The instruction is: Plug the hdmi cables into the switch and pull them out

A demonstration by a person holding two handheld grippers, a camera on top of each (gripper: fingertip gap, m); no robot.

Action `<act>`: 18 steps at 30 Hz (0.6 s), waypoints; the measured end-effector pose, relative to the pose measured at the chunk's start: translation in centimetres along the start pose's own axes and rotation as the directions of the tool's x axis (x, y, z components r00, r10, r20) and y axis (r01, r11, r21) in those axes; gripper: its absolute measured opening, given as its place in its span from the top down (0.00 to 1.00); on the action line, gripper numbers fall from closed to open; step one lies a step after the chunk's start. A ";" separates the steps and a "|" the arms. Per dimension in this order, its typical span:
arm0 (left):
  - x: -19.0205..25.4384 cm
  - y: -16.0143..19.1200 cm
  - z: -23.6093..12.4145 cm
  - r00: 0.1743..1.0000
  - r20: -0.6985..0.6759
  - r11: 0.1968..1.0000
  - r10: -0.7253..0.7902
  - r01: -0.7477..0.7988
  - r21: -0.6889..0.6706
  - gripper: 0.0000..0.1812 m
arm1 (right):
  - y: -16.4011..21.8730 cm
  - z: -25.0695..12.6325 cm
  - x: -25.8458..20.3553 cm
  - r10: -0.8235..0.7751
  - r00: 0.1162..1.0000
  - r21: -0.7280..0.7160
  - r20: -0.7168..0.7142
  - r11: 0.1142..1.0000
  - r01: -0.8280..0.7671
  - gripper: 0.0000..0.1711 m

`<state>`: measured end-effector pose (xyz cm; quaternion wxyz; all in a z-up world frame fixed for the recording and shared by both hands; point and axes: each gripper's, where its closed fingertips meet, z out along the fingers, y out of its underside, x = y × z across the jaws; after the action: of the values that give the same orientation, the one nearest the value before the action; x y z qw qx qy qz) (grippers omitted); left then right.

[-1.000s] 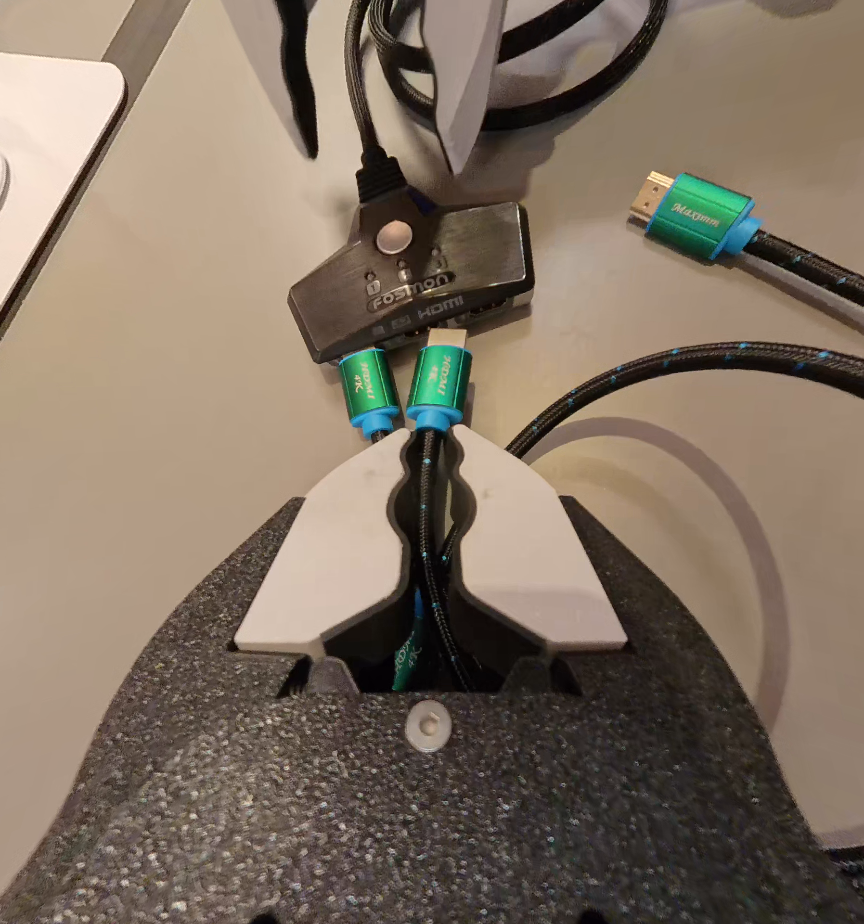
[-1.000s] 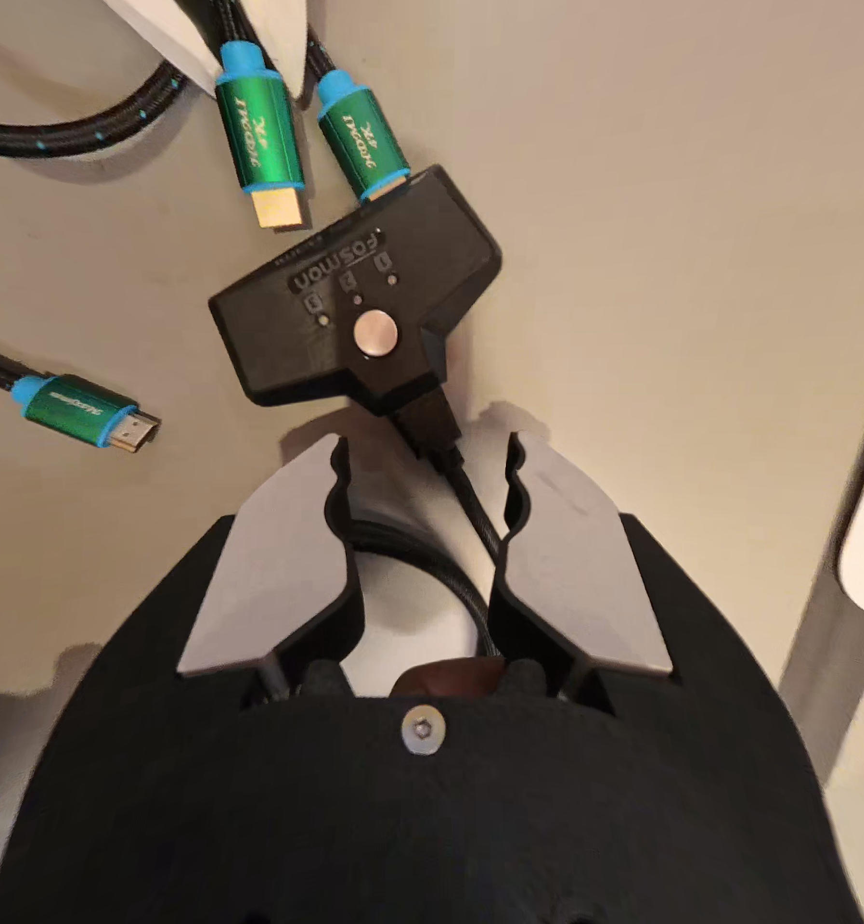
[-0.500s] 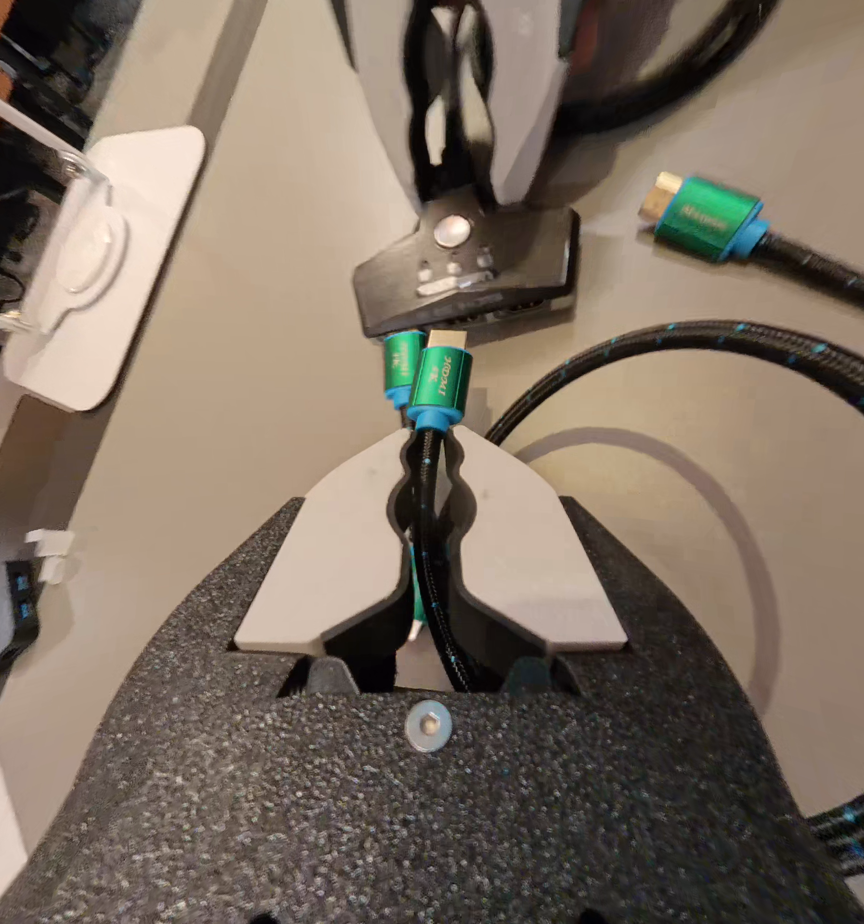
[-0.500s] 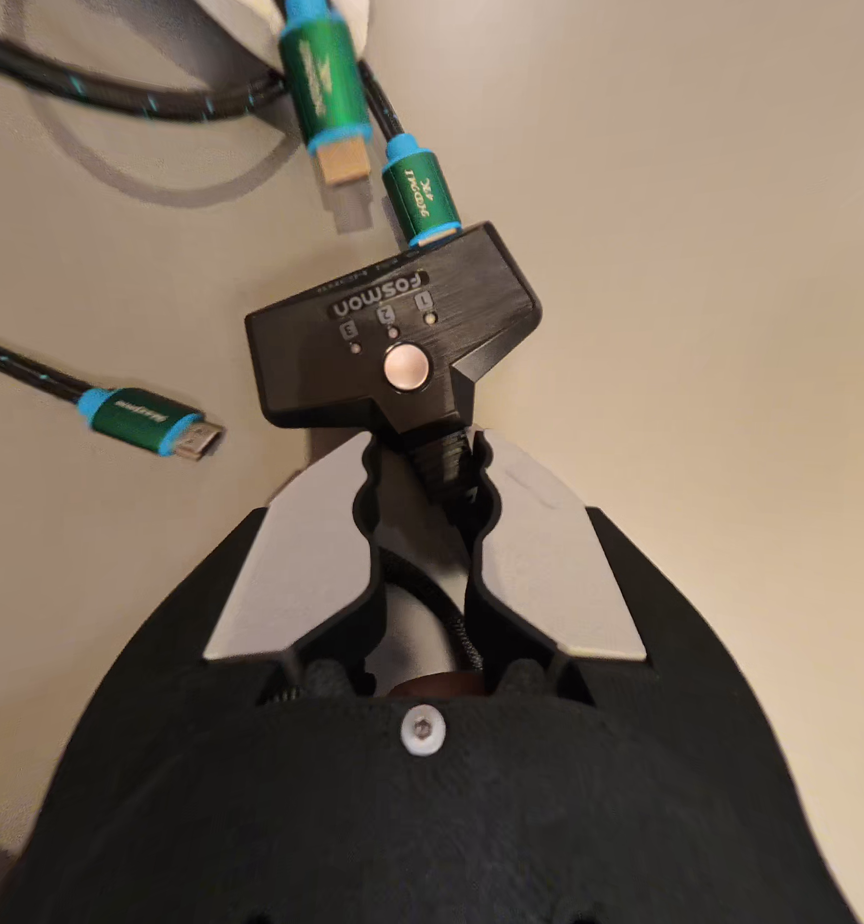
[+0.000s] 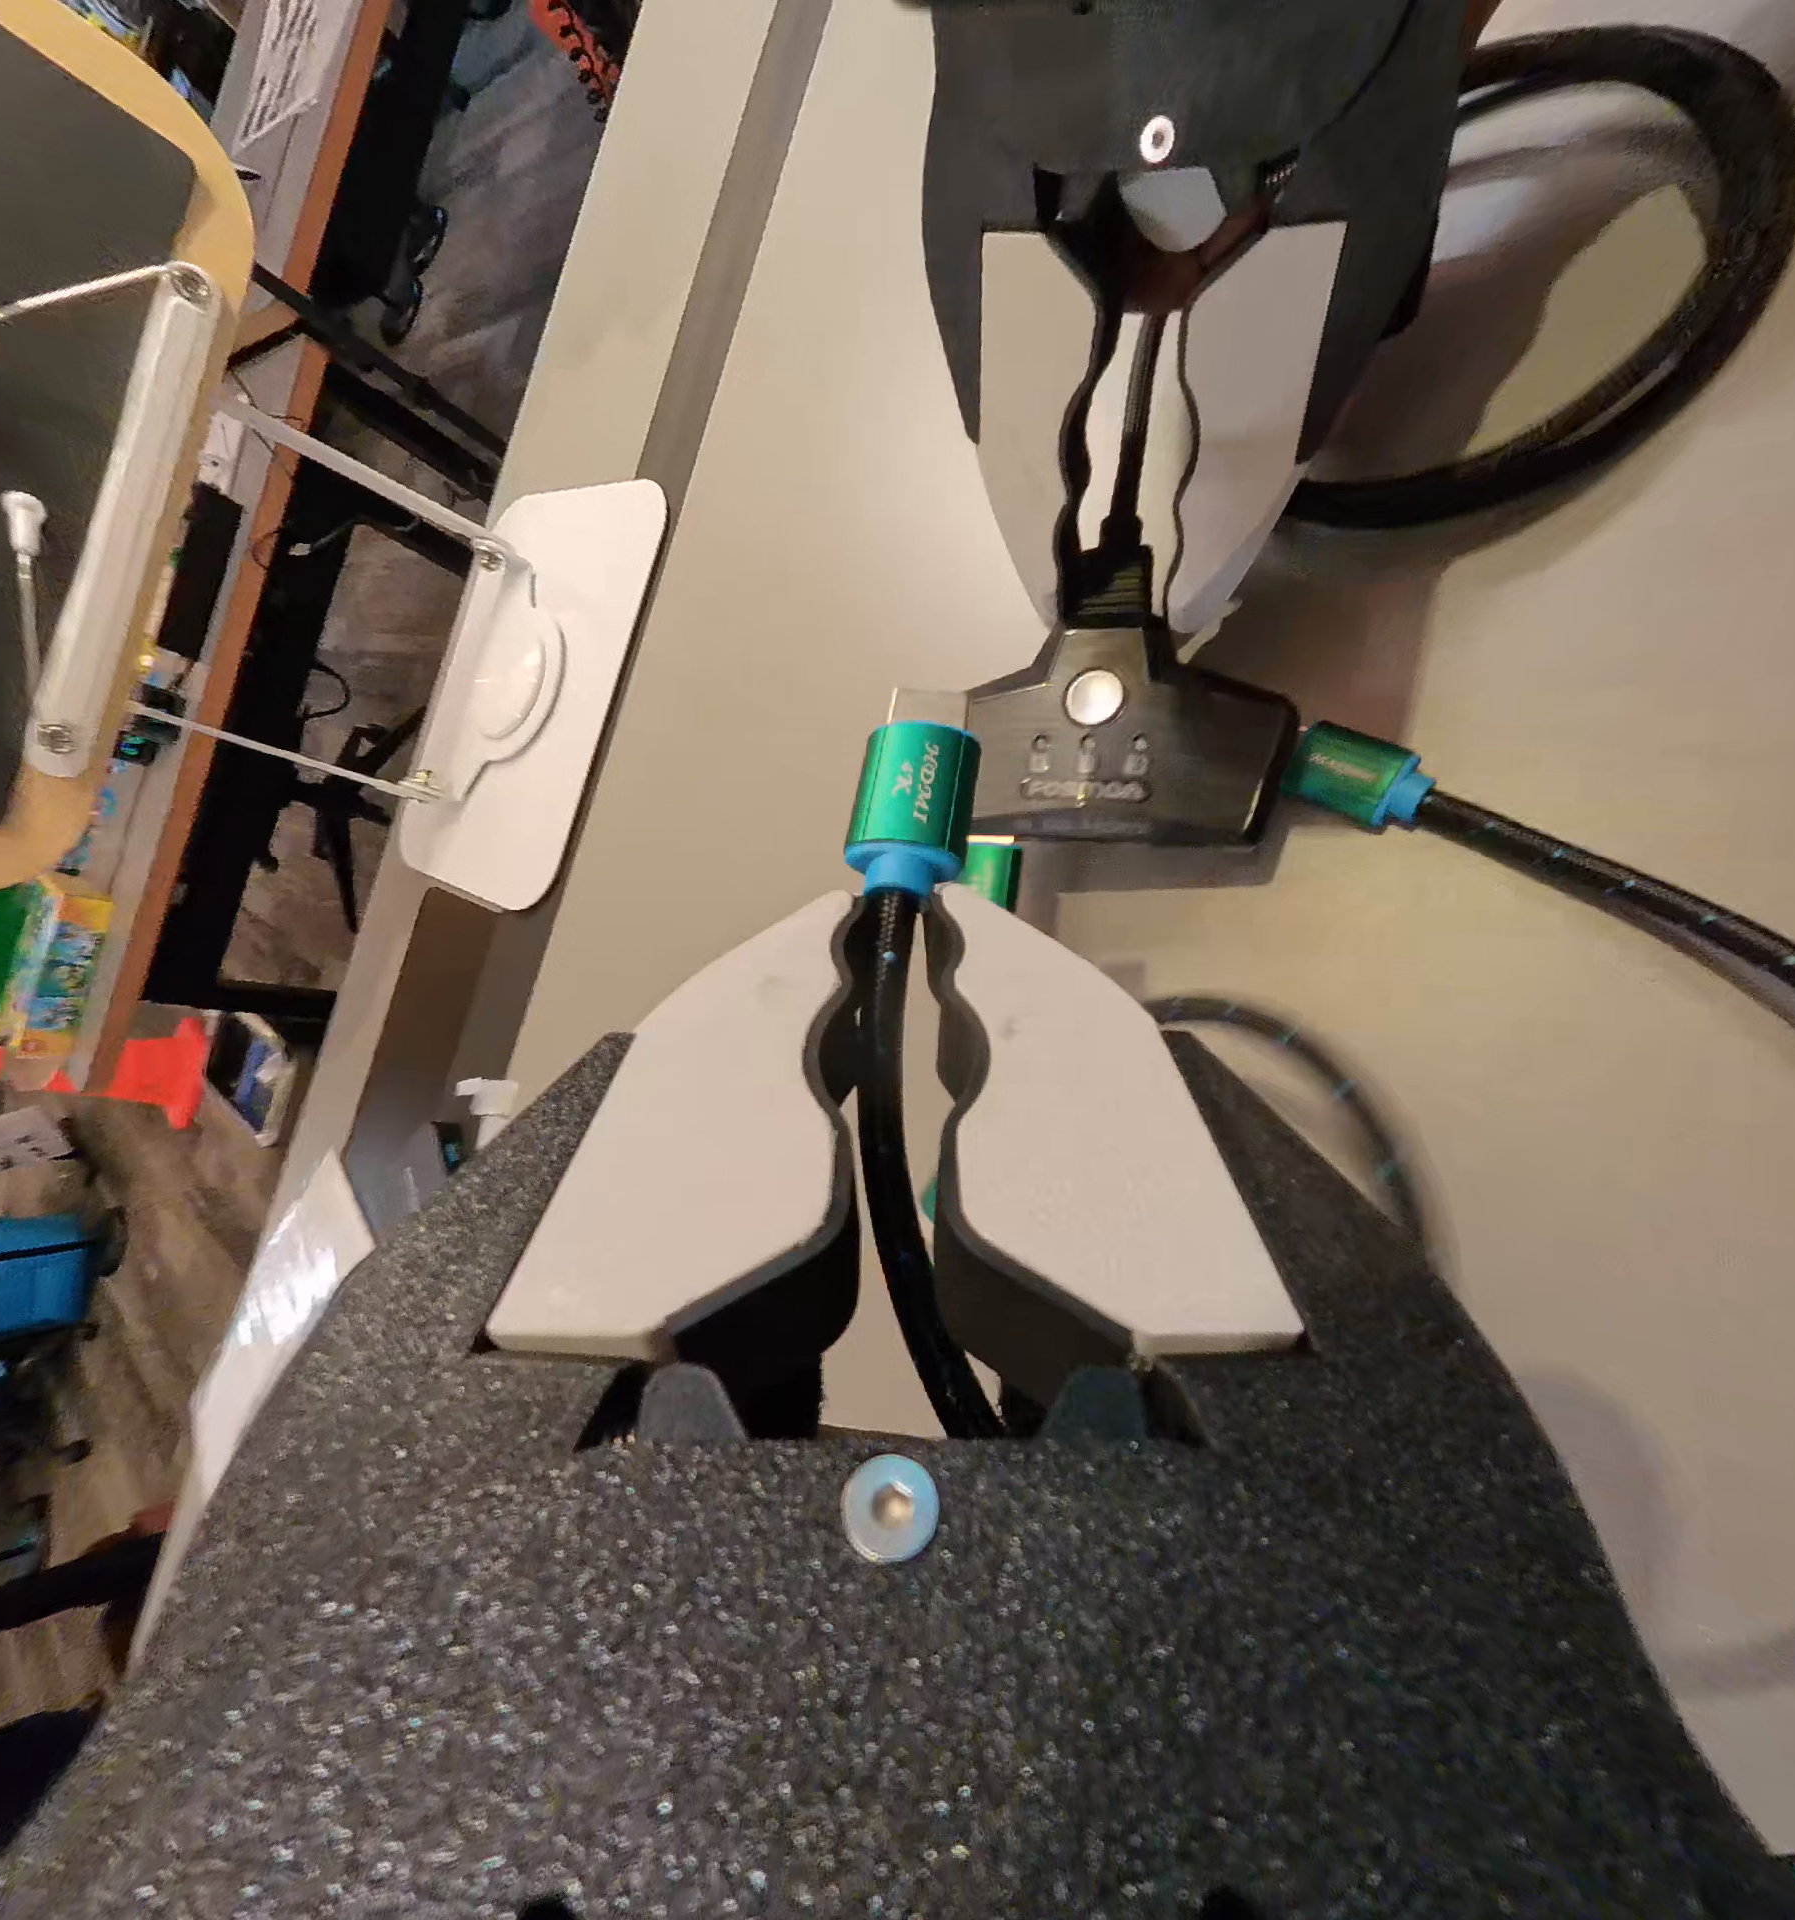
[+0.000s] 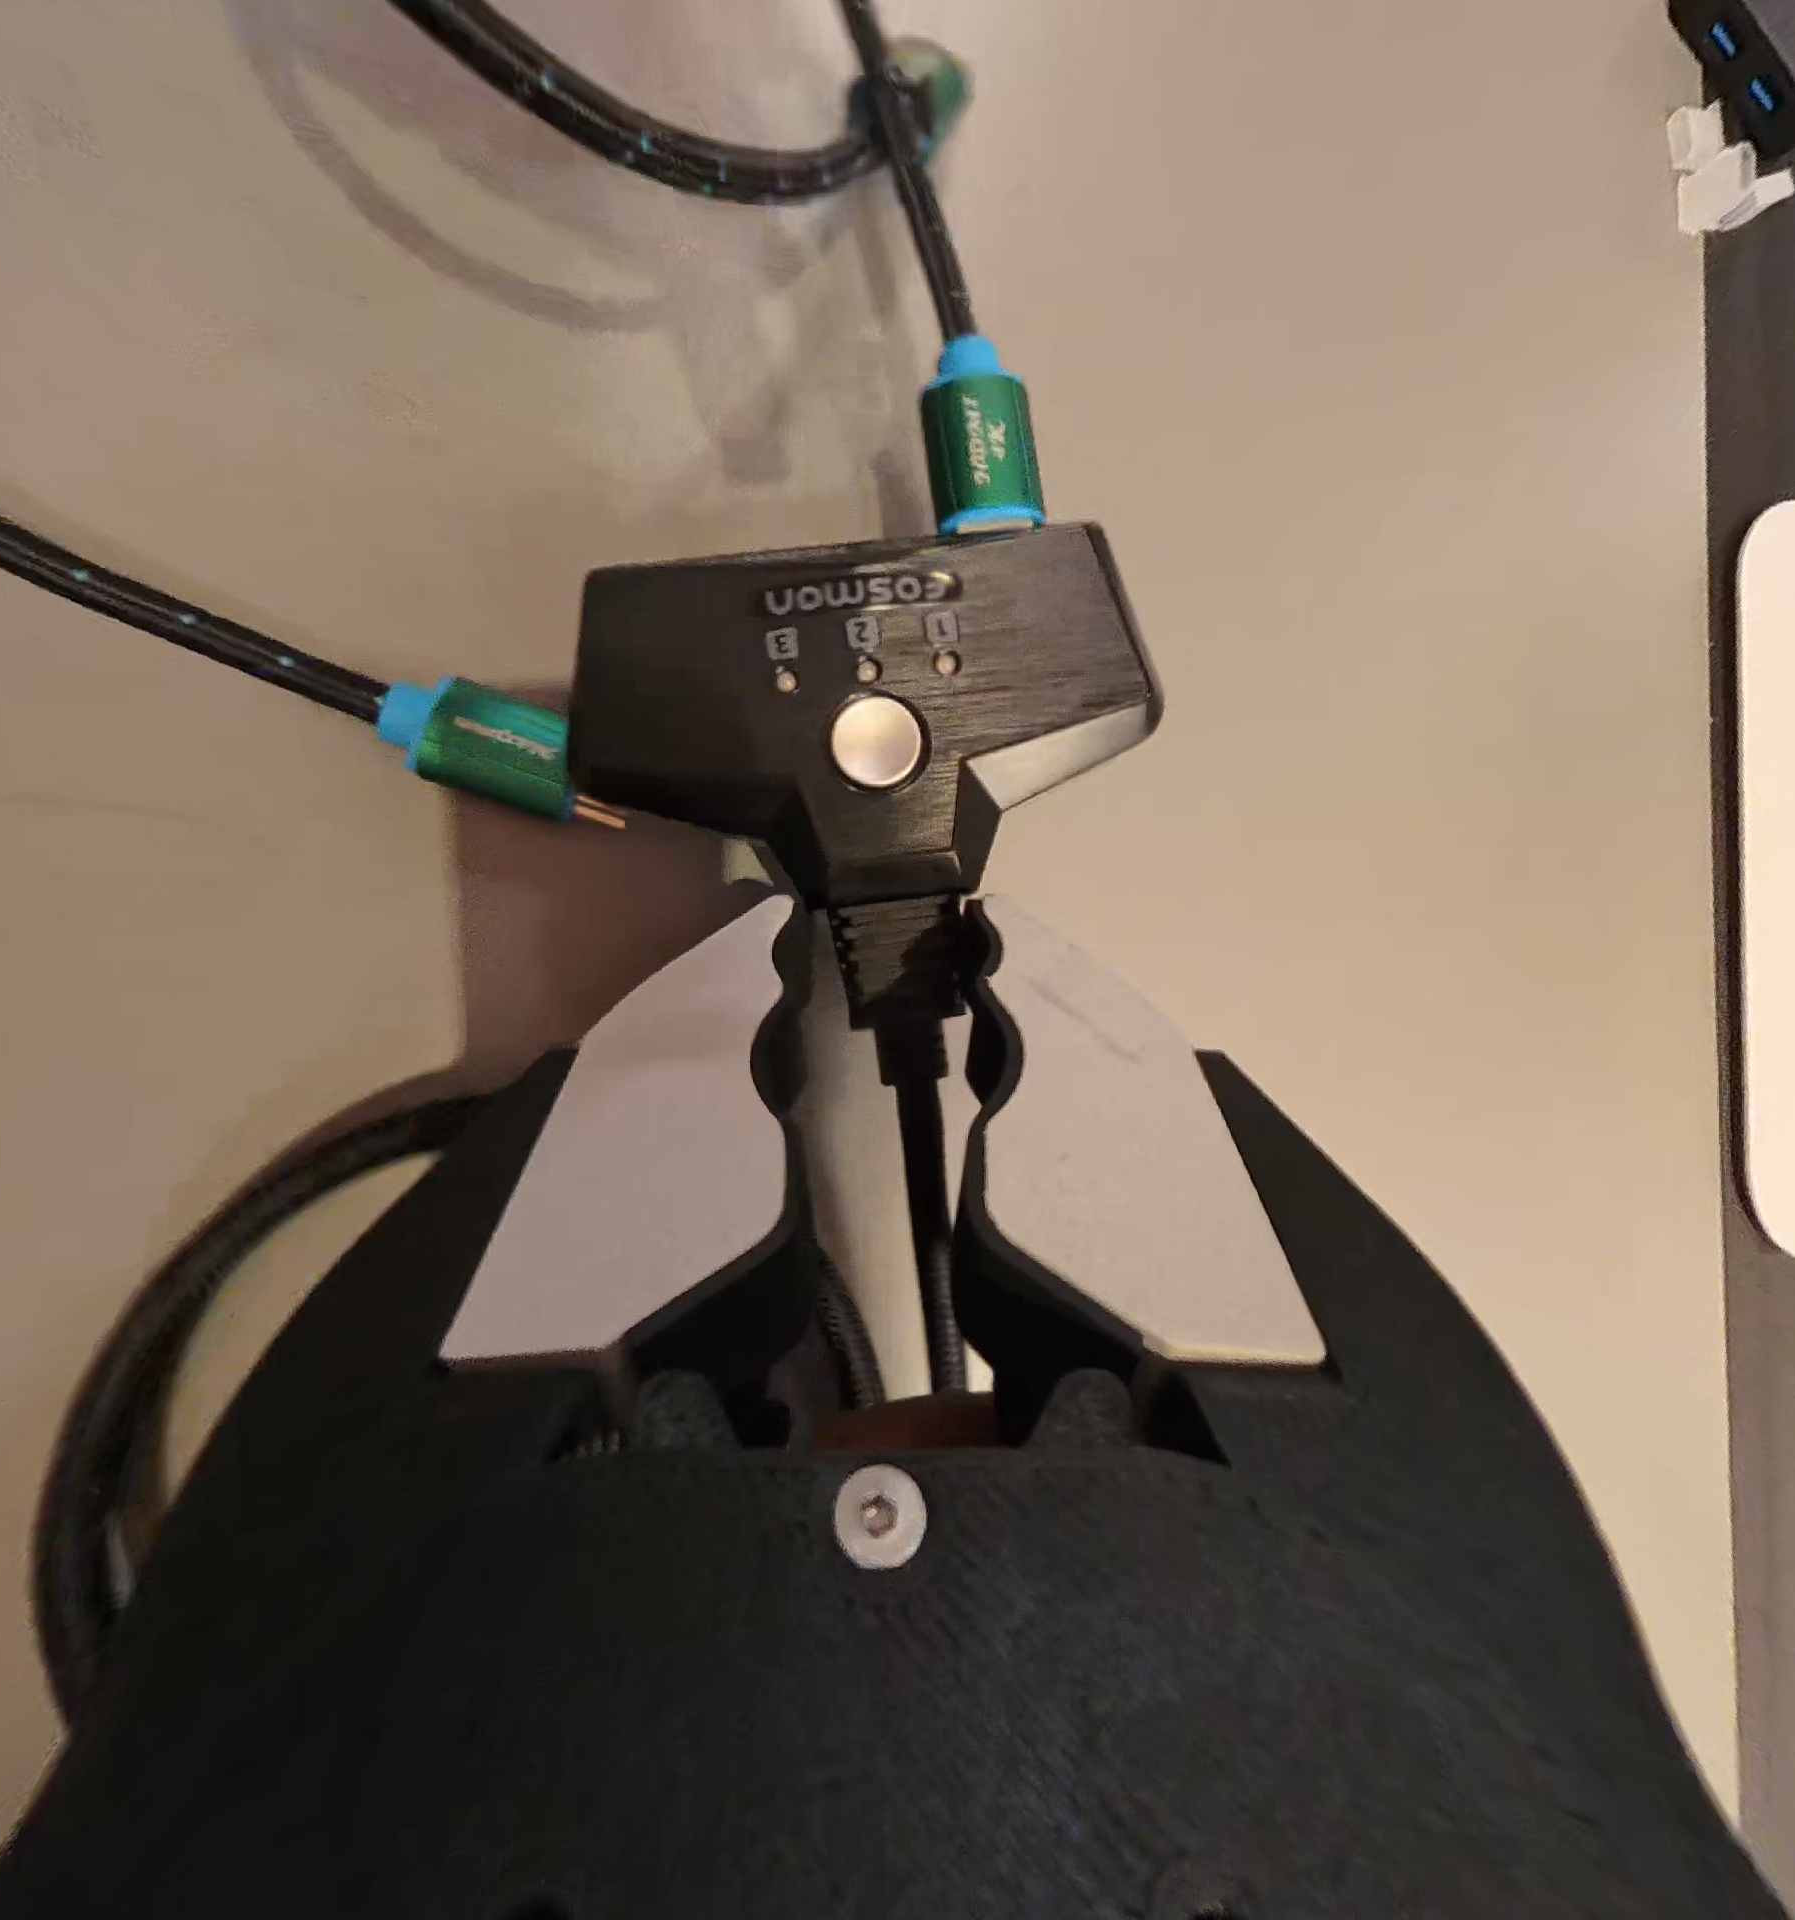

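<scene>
The black HDMI switch (image 6: 872, 665) hangs tilted above the table, held by its own black cable boot (image 6: 898, 961), on which my right gripper (image 6: 888, 920) is shut. One green plug (image 6: 981, 457) sits in a port on its far side. A second green plug (image 6: 493, 743) lies loose on the table by the switch's left corner. My left gripper (image 5: 893, 909) is shut on a braided cable just behind a third green plug (image 5: 908, 790), which hangs free left of the switch (image 5: 1132, 769). The right gripper (image 5: 1121, 597) shows beyond it.
A white stand plate (image 5: 540, 686) lies at the table's left edge, with floor and clutter past it. A thick black cable coil (image 5: 1651, 312) lies behind the right gripper. Braided cables (image 6: 727, 166) loop over the tabletop. A dark hub (image 6: 1766, 73) sits at a corner. About 15 cm separates my left fingertips from my right. The dark hub (image 6: 1766, 73) is about 35 cm from both grippers' fingertips.
My right gripper has shut on the switch's cable boot and raised the switch. My left gripper has lifted and swung left, carrying its plug away from the ports.
</scene>
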<state>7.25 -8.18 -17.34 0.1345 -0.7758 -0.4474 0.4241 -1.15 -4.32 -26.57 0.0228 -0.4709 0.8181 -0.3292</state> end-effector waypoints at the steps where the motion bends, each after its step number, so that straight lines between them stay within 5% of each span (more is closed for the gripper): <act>1: 0.2 0.0 0.1 1.000 -0.013 1.000 -0.018 0.018 0.016 0.95 | 0.0 -0.1 0.0 0.004 1.000 0.001 -0.003 1.000 -0.004 0.85; 10: 0.2 -4.7 1.2 0.962 -0.075 0.957 -0.263 0.269 0.105 0.95 | 1.1 0.0 0.4 0.040 0.999 0.028 -0.021 0.999 -0.039 0.87; 14: 1.0 -2.5 5.6 0.973 -0.053 0.973 -0.224 0.227 0.037 0.95 | 1.2 -0.4 0.4 0.043 0.999 0.027 -0.029 0.999 -0.042 0.87; 18: 2.0 -0.6 7.4 0.971 -0.012 0.964 -0.237 0.237 0.117 0.95 | 2.1 -0.7 0.7 0.085 0.996 0.046 -0.030 0.995 -0.083 0.87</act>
<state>1.59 -7.55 -22.56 0.2293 -0.7070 -0.5114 0.4313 -3.41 -3.78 -26.98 0.0341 -0.4301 0.8299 -0.3537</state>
